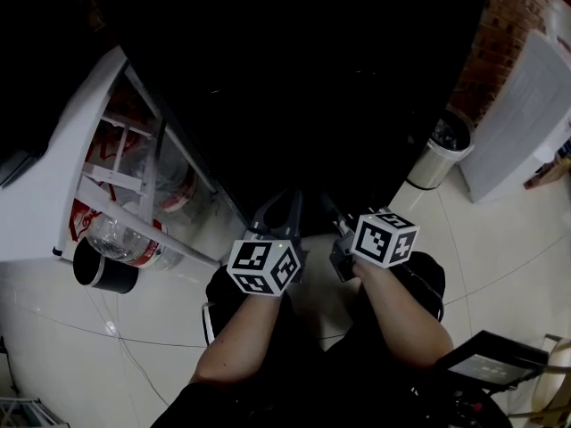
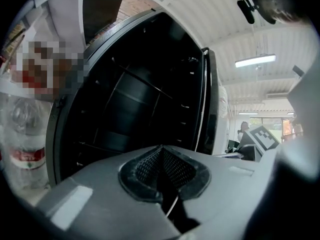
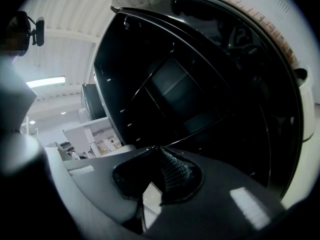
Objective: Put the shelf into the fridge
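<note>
The left tool (image 2: 161, 153) and the right tool (image 3: 160, 153) are both shut tight, with nothing in them. They point at the open black fridge (image 1: 294, 78). A dark shelf (image 2: 132, 101) sits inside it, mid-frame and hard to see.

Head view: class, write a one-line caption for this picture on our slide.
Both shut, the left gripper and right gripper sit side by side before the dark open fridge, bottles in its door.

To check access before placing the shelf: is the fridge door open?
Yes, the door is swung aside, and the dark fridge interior shows.
</note>
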A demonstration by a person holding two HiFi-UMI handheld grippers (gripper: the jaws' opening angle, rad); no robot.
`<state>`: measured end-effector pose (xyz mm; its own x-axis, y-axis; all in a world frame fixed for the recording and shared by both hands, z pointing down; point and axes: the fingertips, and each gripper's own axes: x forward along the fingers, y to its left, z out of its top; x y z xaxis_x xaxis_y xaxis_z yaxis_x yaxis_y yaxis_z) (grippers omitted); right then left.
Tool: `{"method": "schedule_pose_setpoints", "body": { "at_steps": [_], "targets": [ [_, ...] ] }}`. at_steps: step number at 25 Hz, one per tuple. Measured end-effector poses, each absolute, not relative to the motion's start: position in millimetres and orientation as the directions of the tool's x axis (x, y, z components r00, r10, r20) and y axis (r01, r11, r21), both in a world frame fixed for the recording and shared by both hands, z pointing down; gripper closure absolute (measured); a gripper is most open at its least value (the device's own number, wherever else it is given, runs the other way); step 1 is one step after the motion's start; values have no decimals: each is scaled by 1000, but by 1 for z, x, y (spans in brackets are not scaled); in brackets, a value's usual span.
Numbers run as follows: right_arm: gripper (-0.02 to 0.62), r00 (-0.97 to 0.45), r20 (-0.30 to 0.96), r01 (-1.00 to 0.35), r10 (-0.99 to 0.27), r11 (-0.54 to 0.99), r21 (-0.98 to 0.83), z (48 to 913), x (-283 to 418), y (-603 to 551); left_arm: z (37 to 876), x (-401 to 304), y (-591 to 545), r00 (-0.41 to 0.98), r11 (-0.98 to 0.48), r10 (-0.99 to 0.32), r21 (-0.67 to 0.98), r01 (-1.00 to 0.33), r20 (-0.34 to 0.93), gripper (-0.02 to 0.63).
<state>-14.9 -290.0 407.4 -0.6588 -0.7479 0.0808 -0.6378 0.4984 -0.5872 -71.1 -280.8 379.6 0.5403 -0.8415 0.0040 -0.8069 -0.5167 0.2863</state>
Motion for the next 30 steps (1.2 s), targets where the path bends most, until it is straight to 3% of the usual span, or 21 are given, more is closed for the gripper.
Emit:
{"method": "schedule_pose_setpoints", "body": {
  "at_steps": [6, 10, 15, 23, 30],
  "targets": [
    [588, -674, 105, -681, -731, 560, -473, 389, -4, -253, 356, -70, -251, 539, -532, -842, 157, -832, 3, 603],
    [588, -673, 50, -679, -738, 589, -438, 360, 10, -240, 329, -84, -239, 506, -502, -862, 176, -847, -25, 603],
    [588, -665, 26, -688, -746, 599, -410, 334, 18, -234, 296, -83, -217, 543, -544, -838, 16, -839, -44, 603],
    [589, -692, 10, -694, -722, 661, -284, 301, 25, -210, 287, -115, -212, 419, -419, -907, 6, -908, -38, 603],
    [589, -672, 4, -729, -741, 660, -182, 285, 32, -203, 292, -121, -205, 413, -414, -910, 16, -910, -27, 603]
  ]
}}
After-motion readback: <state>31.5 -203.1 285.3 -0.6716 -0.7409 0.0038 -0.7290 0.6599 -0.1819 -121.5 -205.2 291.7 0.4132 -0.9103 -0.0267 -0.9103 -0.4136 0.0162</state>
